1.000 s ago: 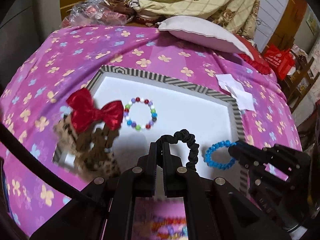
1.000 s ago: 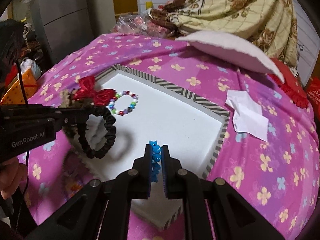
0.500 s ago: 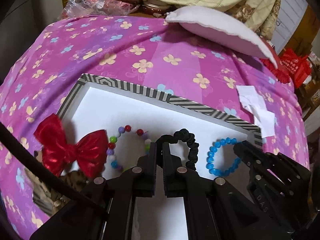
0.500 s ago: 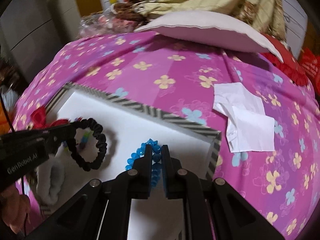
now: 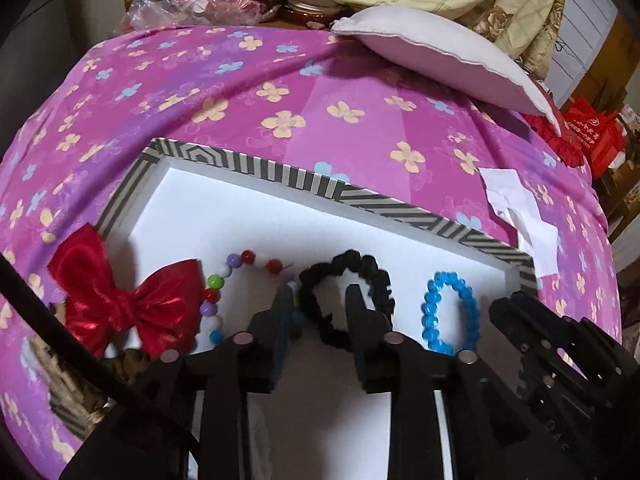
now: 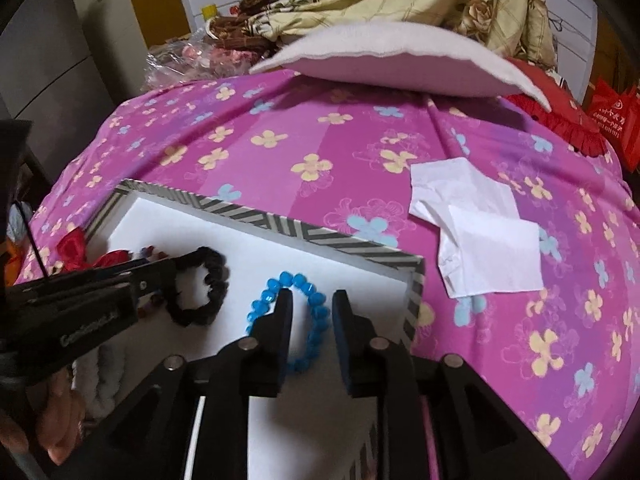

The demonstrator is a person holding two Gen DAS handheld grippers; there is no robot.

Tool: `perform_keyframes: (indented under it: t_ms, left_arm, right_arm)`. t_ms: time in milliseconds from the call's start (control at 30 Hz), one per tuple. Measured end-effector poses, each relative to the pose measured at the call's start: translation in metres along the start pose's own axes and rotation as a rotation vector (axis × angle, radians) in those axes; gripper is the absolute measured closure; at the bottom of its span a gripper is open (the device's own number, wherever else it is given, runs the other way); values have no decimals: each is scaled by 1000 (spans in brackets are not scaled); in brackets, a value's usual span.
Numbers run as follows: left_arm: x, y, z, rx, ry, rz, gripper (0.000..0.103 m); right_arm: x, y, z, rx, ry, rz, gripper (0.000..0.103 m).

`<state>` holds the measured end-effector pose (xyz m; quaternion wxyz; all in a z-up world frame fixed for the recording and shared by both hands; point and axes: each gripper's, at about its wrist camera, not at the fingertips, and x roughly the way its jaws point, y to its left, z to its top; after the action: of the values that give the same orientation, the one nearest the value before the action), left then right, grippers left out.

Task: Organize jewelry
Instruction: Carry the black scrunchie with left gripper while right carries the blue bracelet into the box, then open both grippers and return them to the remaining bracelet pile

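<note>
1. Jewelry status: four pieces sit in a row inside the striped tray [image 5: 256,168] w/ white liner, which lies on the pink flowered bed cover [image 5: 280,92].
2. Row, left to right in left wrist view: red bow [image 5: 120,300] overlapping the tray's left rim, multicolour bead bracelet [image 5: 224,284], black scrunchie [image 5: 348,296], blue bead bracelet [image 5: 450,312].
3. Judged done: scrunchie + blue bracelet both resting flat on the liner, spaced apart, not touching each other.
4. Judged left: a brown patterned item [image 5: 80,384] partly under the bow at the tray's near-left corner may still need sorting; can't tell what it is. White tissue [image 6: 476,236] lies on the cover outside the tray.
5. Left tongs [image 5: 320,300]: jaws have just been opening and stand wide apart, straddling the scrunchie's near-left arc; pads not pressing on it, so it's let go.
6. Right tongs [image 6: 312,304]: jaws have just been opening, only a modest gap; blue bracelet's right side lies between them, pads clear of the beads as far as visible.
7. Next, prob.: lift both tongs clear w/o snagging either loop.
</note>
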<state>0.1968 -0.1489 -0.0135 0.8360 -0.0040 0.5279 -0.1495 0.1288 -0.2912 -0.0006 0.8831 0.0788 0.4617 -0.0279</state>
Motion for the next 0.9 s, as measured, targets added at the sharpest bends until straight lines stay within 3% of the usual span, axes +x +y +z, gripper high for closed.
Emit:
perform_keyframes:
  t_ms: [167, 300, 633, 900]
  left_arm:
    - [-38, -3, -17, 61, -57, 23, 51]
    - [-74, 0, -40, 94, -122, 61, 51]
    - [-129, 21, -110, 103, -203, 112, 51]
    - [-154, 30, -147, 95, -254, 133, 51]
  right_arm:
    - [-40, 5, -21, 0, -39, 33, 65]
    - [-70, 10, -41, 16, -77, 48, 61]
    - [-114, 37, -98, 7, -85, 82, 56]
    - [-142, 56, -123, -17, -104, 95, 51]
